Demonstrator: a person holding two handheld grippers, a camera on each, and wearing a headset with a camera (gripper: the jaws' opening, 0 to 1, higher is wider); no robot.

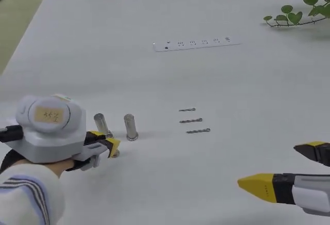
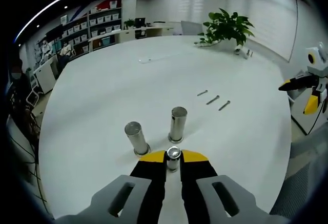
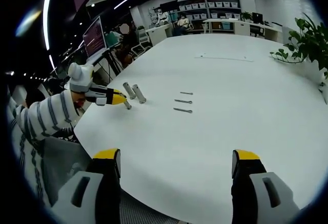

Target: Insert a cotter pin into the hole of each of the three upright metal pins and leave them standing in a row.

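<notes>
I count three metal pins (image 2: 178, 124) and three cotter pins (image 1: 191, 121) on my table (image 1: 154, 81). Besides those, I see just one white power strip (image 1: 196, 44) and one leafy green plant (image 1: 304, 6).

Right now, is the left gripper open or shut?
Shut on a metal pin. The left gripper has its yellow-tipped jaws pressed against both sides of that pin, with no gap showing.

Big white desk (image 1: 247, 81) is hogging the room, leafy plant (image 1: 301, 9) is sitting at its far edge, shelves (image 2: 100, 26) are lining the back wall, strip lights (image 3: 48, 14) are glowing overhead.
</notes>
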